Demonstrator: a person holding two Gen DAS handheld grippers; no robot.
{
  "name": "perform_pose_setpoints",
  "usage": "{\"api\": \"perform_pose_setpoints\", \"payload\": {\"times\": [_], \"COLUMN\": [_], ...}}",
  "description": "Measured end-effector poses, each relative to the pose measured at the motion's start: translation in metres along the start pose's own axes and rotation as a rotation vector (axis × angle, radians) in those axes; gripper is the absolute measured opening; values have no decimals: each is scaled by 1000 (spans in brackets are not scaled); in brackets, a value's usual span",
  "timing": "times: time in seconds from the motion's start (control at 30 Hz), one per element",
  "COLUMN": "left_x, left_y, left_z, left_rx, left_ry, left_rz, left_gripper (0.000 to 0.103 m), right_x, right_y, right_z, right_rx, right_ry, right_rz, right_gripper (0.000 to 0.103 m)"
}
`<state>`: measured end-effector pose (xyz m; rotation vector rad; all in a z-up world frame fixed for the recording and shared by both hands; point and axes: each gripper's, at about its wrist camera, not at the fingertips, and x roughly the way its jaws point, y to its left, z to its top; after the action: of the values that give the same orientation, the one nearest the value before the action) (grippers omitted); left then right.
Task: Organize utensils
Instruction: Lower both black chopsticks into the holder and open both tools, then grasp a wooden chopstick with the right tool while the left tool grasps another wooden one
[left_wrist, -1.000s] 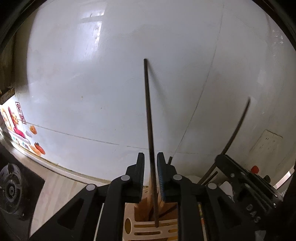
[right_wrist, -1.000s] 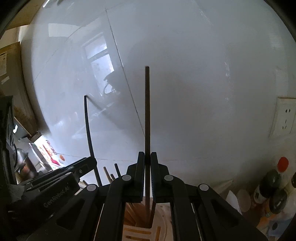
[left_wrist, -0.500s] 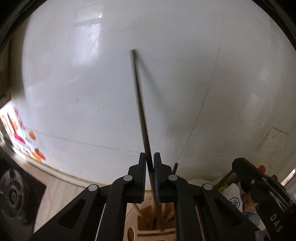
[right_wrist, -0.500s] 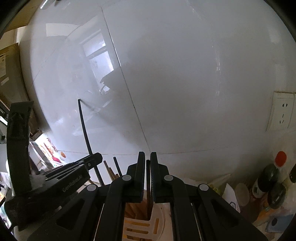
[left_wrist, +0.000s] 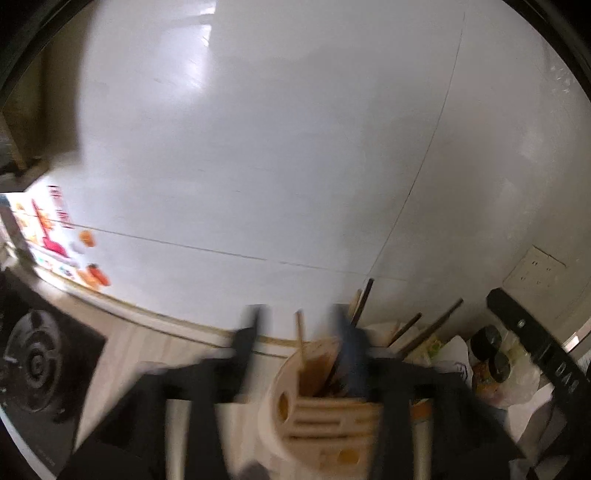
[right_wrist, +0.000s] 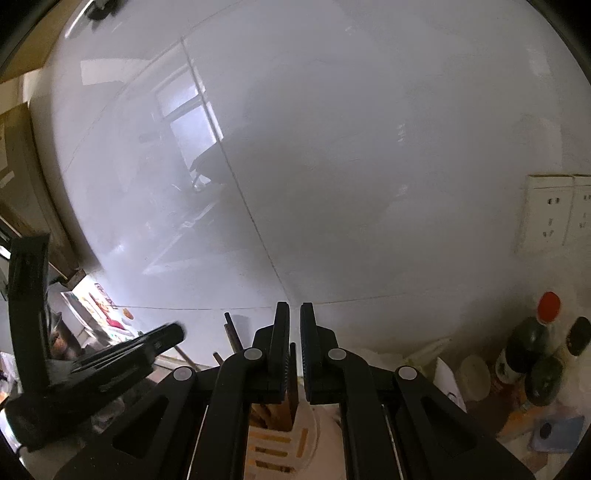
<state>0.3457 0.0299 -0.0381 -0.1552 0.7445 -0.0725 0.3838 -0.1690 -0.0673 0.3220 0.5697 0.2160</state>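
A home kitchen: gas burner (left_wrist: 35, 363), tiled wall (right_wrist: 332, 166), sauce bottles (right_wrist: 524, 354) (one red-capped) on the counter.

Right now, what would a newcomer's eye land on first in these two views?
The cream slotted utensil holder, low in the left wrist view, bristling with dark and wooden chopsticks. The left gripper is motion-blurred, fingers spread wide around it. In the right wrist view the right gripper shows only a narrow gap, with dark red-capped bottles at the right.
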Motion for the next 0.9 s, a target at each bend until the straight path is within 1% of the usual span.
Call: {"api": "perform_pose_setpoints", "payload": {"times": [0.03, 0.07, 0.1, 0.13, 0.17, 0.23, 0.3, 0.37, 0.4, 0.43, 0.47, 0.53, 0.57, 0.63, 0.67, 0.7, 0.73, 0.77, 0.8, 0.83, 0.9], "left_x": [-12, -20, -29, -37, -41, -46, -47, -45, -43, -39, -37, -25, -22, -4, 2, 13, 19, 25, 32, 39, 50], "left_y": [3, 4, 6, 7, 7, 5, -4, -16, -18, -26, -34, -48, -57, -72, -77, -88, -96, -104, -113, -123, -138], "left_z": [-4, -7, -12, -18, -22, -37, -51, -72, -77, -89, -98, -124, -136, -162, -169, -183, -193, -201, -211, -222, -238], "left_rx": [-3, -3, -3, 1, 6, 24, 33, 47, 56, 77, 91, 113, 123, 136, 140, 158, 173, 187, 203, 226, 269], "left_ry": [-22, -37, -54, -67, -59, -19, 13, 66, 81, 107, 131, 195, 221, 297, 318, 362, 388, 412, 439, 464, 505], "left_rz": [20, 35, 38, 50, 65, 93, 95, 95, 98, 107, 121, 147, 144, 137, 135, 136, 134, 130, 128, 132, 139], "left_gripper": [94, 97, 97, 101, 103, 103, 103, 103, 103, 103, 103, 103, 103, 103, 103, 103, 103, 103, 103, 103, 103], "right_x": [-5, -12, -18, -25, -35, -54, -69, -84, -92, -95, -101, -106, -108, -108, -104, -102, -96, -95, -92, -86, -79], "right_y": [-2, -5, -8, -12, -17, -27, -39, -52, -61, -67, -79, -99, -116, -142, -150, -161, -177, -189, -199, -210, -220], "right_z": [1, 1, 2, 1, -2, -9, -18, -33, -43, -50, -64, -86, -105, -135, -148, -162, -182, -195, -210, -230, -253], "right_rx": [7, 16, 21, 26, 31, 34, 42, 51, 57, 62, 70, 97, 130, 162, 170, 181, 196, 205, 206, 218, 225], "right_ry": [3, 5, 6, 7, 8, 26, 52, 100, 132, 150, 196, 265, 322, 404, 441, 479, 536, 572, 614, 668, 735], "right_rz": [-1, 0, -6, -21, -37, -97, -143, -209, -245, -263, -307, -361, -395, -444, -463, -476, -490, -503, -514, -514, -512], "right_gripper": [16, 31, 48, 54, 60, 60, 60, 60, 60, 60, 60, 60, 60, 60, 60, 60, 60, 57, 49, 46, 41]}}
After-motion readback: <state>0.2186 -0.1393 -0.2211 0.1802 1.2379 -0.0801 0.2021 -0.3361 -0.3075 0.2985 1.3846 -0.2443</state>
